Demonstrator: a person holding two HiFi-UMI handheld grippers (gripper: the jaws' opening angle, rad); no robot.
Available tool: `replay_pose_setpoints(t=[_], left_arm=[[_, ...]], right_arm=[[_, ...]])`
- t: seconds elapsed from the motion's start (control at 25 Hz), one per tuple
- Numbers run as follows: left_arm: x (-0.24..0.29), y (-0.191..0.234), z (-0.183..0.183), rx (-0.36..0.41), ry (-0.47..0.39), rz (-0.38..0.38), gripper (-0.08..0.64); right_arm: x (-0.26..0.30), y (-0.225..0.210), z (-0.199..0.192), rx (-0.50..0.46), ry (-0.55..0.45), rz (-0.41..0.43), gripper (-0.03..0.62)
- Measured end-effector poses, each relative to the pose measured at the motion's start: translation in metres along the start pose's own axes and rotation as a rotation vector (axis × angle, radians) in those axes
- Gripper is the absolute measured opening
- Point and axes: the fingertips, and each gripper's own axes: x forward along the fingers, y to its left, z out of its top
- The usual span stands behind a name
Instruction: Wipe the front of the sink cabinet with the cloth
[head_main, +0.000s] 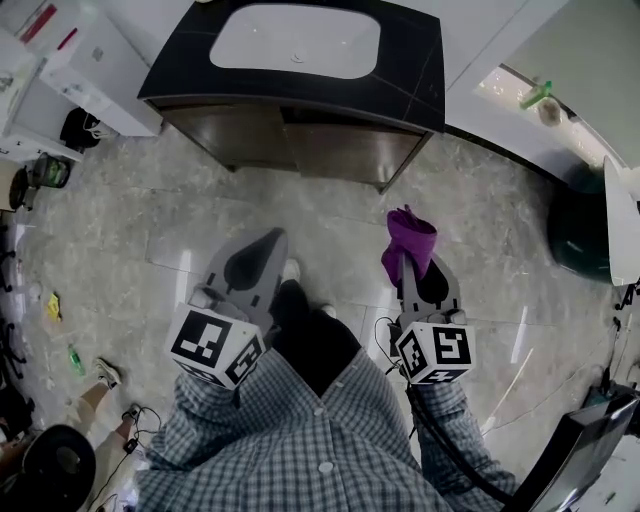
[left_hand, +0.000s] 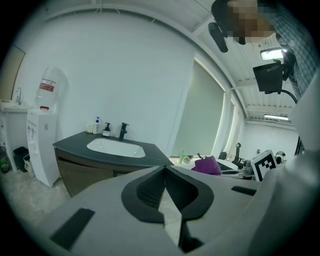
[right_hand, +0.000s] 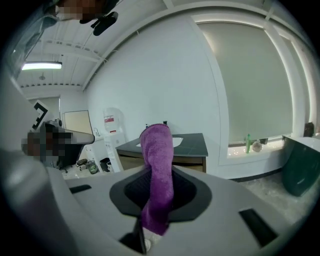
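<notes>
Nearest the camera, a checked shirt (head_main: 300, 440) is seen from above, and the two marker cubes are held out in front of it. The left hand-held gripper (head_main: 270, 240) is held over the pale stone floor (head_main: 150, 240). In the left gripper view its jaws are brought together at the tips, and nothing is held between them. Only a thin sliver of floor is seen through the gap farther back.

The right hand-held gripper (head_main: 408, 265) is held just beside it at about the same height. Its jaws are clamped on the purple cloth (head_main: 410, 238). In the right gripper view the cloth (right_hand: 158, 150) is pinched at its lower part. Most of it stands up past the jaw tips as a bunched roll, and a short end hangs out behind.

Farther ahead, well apart from both grippers and untouched by the cloth, the sink cabinet (head_main: 300, 148) is seen with its brown front facing the person. It is topped by a dark worktop (head_main: 415, 70), in which a white basin (head_main: 295, 40) is set. A black tap (left_hand: 123, 131) and small bottles (left_hand: 98, 126) are placed at the worktop's back edge against the wall.

To the cabinet's left a white water dispenser (left_hand: 41, 145) is stood. To its right a green bottle (head_main: 536, 95) is placed on a window ledge, and a dark green bin (head_main: 578, 235) is stood on the floor.
</notes>
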Motion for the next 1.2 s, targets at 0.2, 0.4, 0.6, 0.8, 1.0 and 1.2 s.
replay_pose_setpoints(t=[0.2,0.4,0.6,0.8,1.0,1.2], left_arm=[[-0.024,-0.032,-0.007,-0.010,0.012,-0.025,0.011],[-0.036,-0.045,-0.007,0.007,0.026,-0.066,0.011],[-0.043,-0.029,0.010,0.026,0.003,-0.072,0.011],[-0.054,-0.003,0.018,0.027,-0.017,-0.047,0.011],[-0.063,0.011,0.016,0.022,-0.017,-0.038,0.011],[-0.068,0.015,0.018,0.010,-0.037,-0.043,0.011]], right_arm=[[-0.029,0.016,0.000,0.011,-0.023,0.021,0.077],[-0.038,0.033,0.006,0.029,-0.041,0.024,0.077],[-0.033,0.054,0.018,0.016,-0.056,0.037,0.077],[-0.024,0.072,0.018,0.029,-0.055,0.042,0.077],[-0.021,0.085,0.017,0.029,-0.040,0.040,0.077],[-0.021,0.093,0.021,0.031,-0.041,0.047,0.077]])
